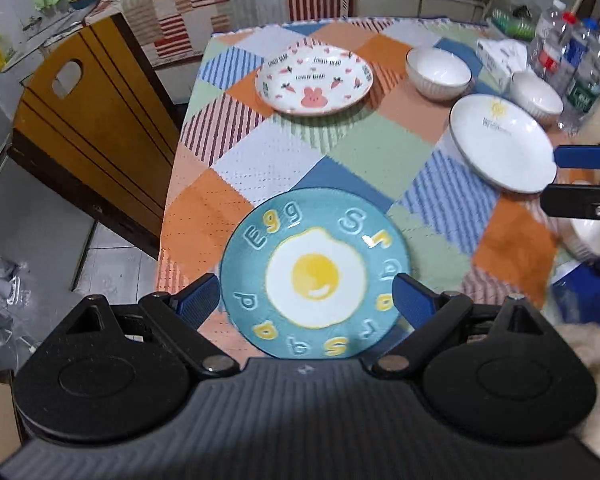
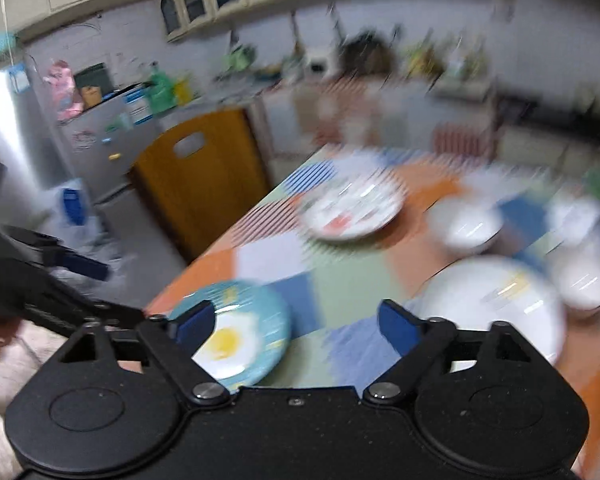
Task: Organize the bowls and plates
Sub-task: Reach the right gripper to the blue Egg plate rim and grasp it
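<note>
- Nearest the left camera, the left tongs [image 1: 306,294] stand apart above the egg plate [image 1: 315,273], one pad off each side of the rim, neither touching it so far as can be seen.
- Right tongs [image 1: 556,178] also stand apart and empty; in the left view their tips reach in from the right edge, close to the near rim of the white plate [image 1: 502,142], though contact cannot be told.
- On the quilted surface [image 1: 340,152] the bunny plate [image 1: 314,80] lies farther back, well apart from the egg plate; two white bowls [image 1: 438,72] stand at the far right, one just behind the white plate.
- Likely step: gathering the plates into one stack, starting with the egg plate.
- To do it well, the left tongs should come down low and take the egg plate by its near rim, one pad above and one below; spanning the whole plate would likely not work.
- A glazed plate may slip, so a firm bite and a level lift would suit.
- Motion blurs the right view heavily; the right tongs would do well to settle before closing on the white plate's rim.
</note>
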A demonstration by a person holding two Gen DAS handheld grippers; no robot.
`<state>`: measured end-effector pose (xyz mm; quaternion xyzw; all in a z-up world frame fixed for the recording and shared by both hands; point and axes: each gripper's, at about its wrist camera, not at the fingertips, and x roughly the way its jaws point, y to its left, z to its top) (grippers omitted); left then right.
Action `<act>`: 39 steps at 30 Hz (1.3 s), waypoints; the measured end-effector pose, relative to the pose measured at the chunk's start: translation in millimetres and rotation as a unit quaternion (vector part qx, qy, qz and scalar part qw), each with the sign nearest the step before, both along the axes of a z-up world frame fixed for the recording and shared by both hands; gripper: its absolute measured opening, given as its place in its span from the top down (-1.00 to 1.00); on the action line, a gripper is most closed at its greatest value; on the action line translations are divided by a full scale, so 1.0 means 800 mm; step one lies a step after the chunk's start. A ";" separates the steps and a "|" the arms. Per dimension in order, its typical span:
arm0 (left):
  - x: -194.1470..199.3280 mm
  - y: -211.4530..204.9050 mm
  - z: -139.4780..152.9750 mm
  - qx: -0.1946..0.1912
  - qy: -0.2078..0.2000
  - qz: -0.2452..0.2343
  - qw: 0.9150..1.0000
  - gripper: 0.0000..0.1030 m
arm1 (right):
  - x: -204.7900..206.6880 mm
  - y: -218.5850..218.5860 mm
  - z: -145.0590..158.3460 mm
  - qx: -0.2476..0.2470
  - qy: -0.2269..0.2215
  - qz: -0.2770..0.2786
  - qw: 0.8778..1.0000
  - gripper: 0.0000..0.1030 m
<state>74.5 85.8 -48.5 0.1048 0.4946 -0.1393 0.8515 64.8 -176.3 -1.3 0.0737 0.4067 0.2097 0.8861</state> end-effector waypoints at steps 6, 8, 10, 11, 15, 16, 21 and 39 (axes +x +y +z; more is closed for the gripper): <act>0.025 0.018 -0.033 0.009 0.003 0.007 1.000 -0.72 | 0.020 0.035 -0.052 0.014 0.030 0.045 0.998 -0.68; 0.035 0.018 -0.046 0.019 0.000 0.009 1.000 -0.72 | 0.029 0.045 -0.074 0.013 0.033 0.055 0.998 -0.64; 0.045 0.019 -0.059 0.019 -0.003 0.010 1.000 -0.69 | 0.039 0.051 -0.088 0.005 0.036 0.052 0.998 -0.58; 0.049 0.020 -0.066 0.017 -0.015 0.015 1.000 -0.55 | 0.044 0.054 -0.099 -0.003 0.037 0.044 0.998 -0.59; 0.061 0.020 -0.085 0.032 -0.043 -0.005 0.999 -0.51 | 0.065 0.056 -0.139 0.012 0.055 0.040 0.998 -0.57; 0.066 0.021 -0.090 0.038 -0.046 -0.004 0.998 -0.51 | 0.069 0.056 -0.147 0.025 0.066 0.043 0.997 -0.57; 0.096 0.037 -0.117 0.038 0.007 0.018 0.999 -0.49 | 0.072 0.070 -0.174 0.036 0.102 0.067 0.992 -0.55; 0.099 0.056 -0.169 0.026 0.119 0.044 0.992 0.27 | 0.084 0.066 -0.227 0.095 0.196 0.041 0.975 0.70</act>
